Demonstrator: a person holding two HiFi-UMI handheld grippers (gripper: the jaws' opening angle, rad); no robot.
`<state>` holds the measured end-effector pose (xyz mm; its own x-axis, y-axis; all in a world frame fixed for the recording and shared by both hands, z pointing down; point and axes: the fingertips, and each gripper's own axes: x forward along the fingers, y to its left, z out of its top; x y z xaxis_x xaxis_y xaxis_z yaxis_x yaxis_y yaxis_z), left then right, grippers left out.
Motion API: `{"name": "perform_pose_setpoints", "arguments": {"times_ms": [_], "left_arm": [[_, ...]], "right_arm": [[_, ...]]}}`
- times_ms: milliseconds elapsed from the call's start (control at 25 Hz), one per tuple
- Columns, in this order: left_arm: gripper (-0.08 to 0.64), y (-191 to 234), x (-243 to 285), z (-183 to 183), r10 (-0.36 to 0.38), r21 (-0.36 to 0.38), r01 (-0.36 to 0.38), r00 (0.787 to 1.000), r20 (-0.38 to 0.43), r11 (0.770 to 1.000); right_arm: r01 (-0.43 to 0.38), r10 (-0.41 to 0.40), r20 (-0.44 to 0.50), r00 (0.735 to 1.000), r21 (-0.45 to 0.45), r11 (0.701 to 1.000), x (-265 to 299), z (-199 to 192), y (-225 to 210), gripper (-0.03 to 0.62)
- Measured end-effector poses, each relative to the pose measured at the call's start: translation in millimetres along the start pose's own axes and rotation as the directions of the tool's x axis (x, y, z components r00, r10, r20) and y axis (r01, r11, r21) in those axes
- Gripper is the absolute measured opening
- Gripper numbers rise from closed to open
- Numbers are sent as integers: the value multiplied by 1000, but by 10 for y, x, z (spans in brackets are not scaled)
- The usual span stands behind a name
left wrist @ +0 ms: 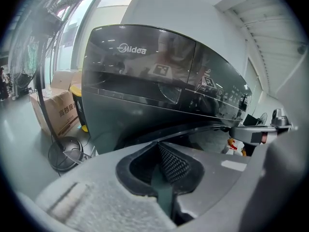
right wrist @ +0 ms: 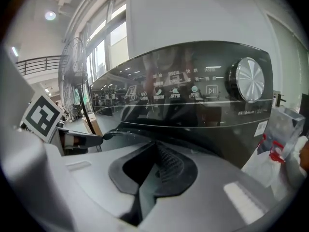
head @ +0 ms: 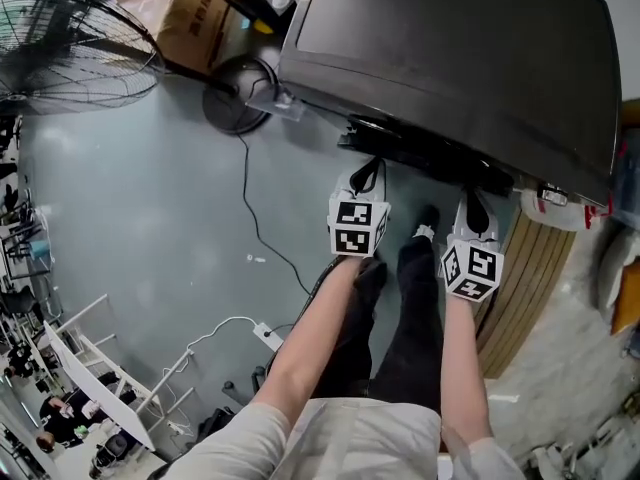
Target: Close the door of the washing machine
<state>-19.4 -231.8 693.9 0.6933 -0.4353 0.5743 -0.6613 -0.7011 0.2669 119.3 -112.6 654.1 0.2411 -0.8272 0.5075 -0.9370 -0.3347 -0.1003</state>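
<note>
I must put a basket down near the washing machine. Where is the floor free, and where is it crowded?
Free: the grey floor left of the person's legs, bordered by the fan, its base, the machine and the white rack. A cable crosses it. Crowded: right of the legs, with boards and a bag.

Workshop hall: floor fan point(head: 60, 40), cardboard box point(head: 196, 24)

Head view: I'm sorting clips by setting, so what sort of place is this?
Probably a workshop or industrial hall rather than a home: bare grey floor, a large pedestal fan and a cardboard box beside the washing machine, a cable trailing loose.
</note>
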Motion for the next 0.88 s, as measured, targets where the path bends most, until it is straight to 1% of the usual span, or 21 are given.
{"name": "perform_pose_setpoints", "arguments": {"times_ms": [240,440,680,800,880], "left_arm": [[6,5,11,6,-12,-6,12,1000,4,1000],[6,25,51,68,-8,-3,8,1000,-3,1000],[8,16,73,63,-11,-6,11,1000,21,1000],[8,15,61,46,-11,4,11,999,30,1000],[8,19,86,65,-19,-4,19,999,42,1000]], "right_arm": [[11,-11,3,1000,7,1000,-2,1,7,3],[15,-16,32,999,7,1000,36,44,7,3],[24,-25,52,998,17,1000,41,40,-10,3],[11,-13,65,998,24,1000,30,25,-3,3],[4,-6,69,998,23,1000,44,38,-12,3]]}}
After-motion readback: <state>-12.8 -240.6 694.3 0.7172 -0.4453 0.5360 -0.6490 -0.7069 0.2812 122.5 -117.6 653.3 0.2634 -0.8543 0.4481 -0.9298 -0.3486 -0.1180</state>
